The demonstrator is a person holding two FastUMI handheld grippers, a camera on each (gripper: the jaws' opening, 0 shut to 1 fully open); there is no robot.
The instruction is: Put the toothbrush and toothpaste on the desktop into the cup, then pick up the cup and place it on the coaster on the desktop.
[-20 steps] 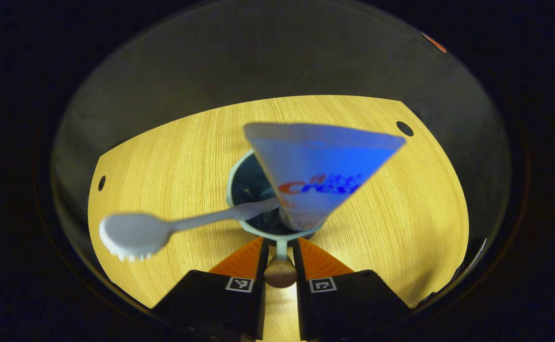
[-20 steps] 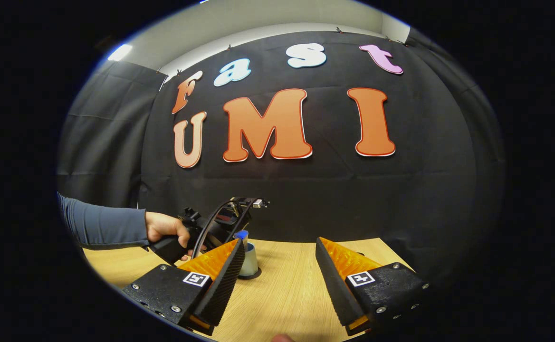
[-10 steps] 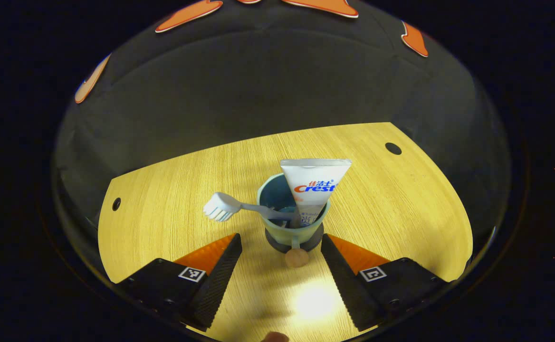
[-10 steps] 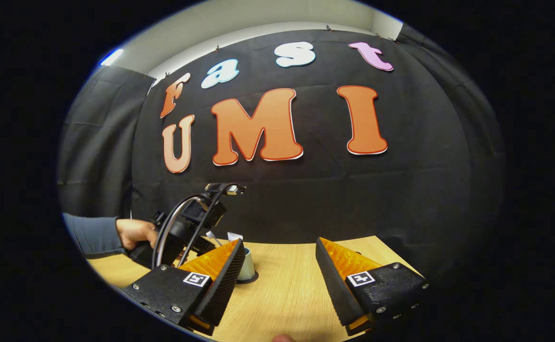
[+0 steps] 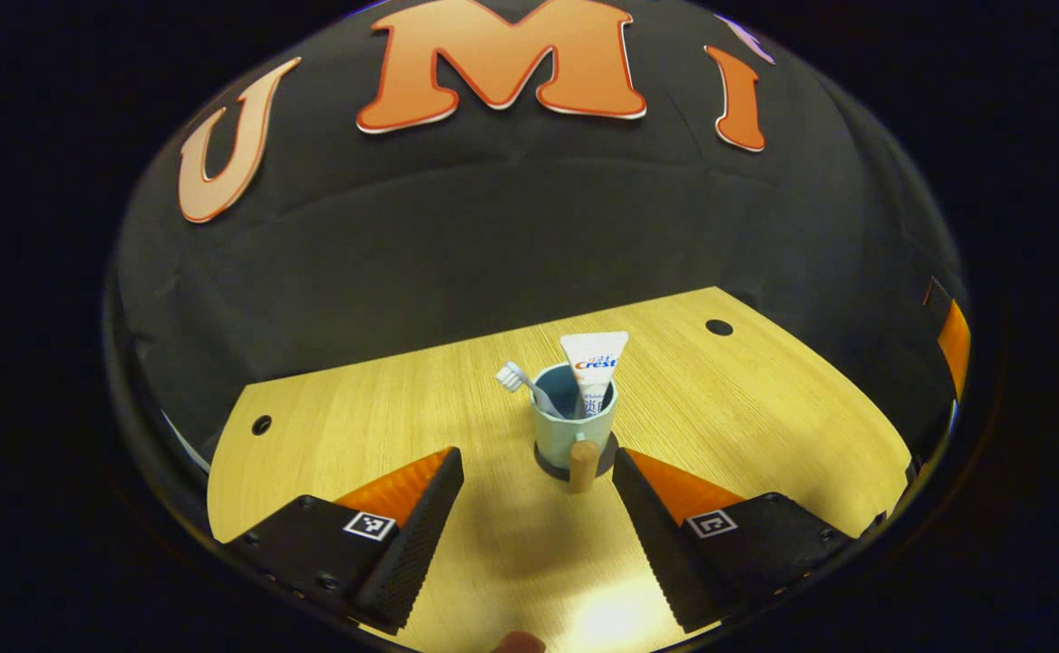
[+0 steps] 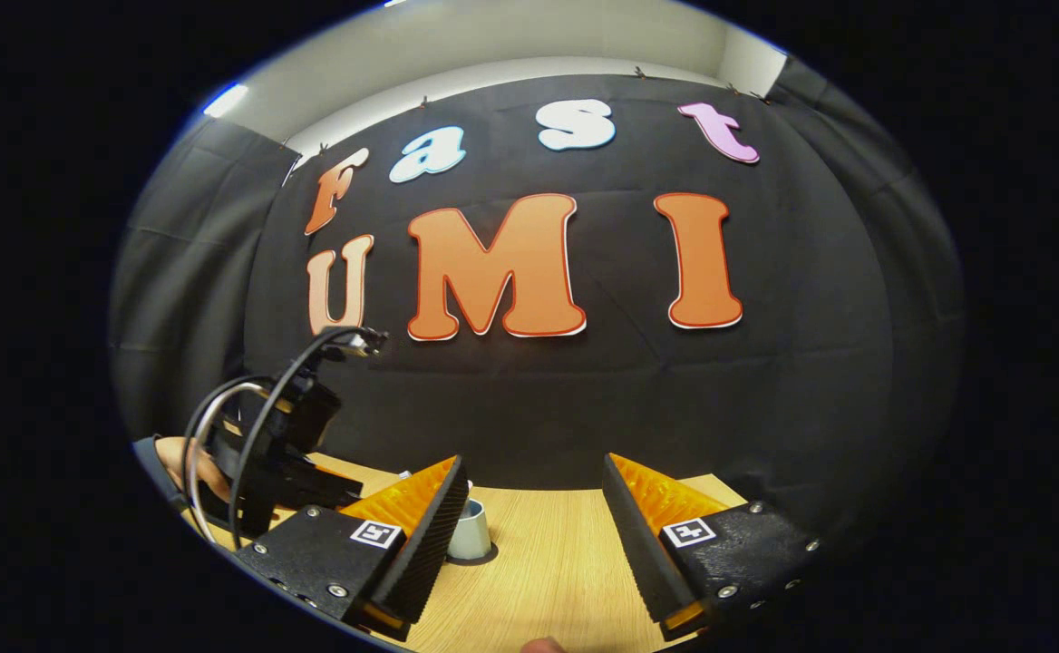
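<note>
Cup [image 5: 573,431] on coaster [image 5: 540,463] — left gripper [image 5: 537,462] wide apart, empty

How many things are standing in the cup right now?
2: the toothbrush leaning left and the toothpaste upright on the right inside the cup. Anything lower inside is hidden.

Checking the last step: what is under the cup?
A dark round coaster shows as a rim around the base of the cup. Its middle is covered by the cup.
</note>
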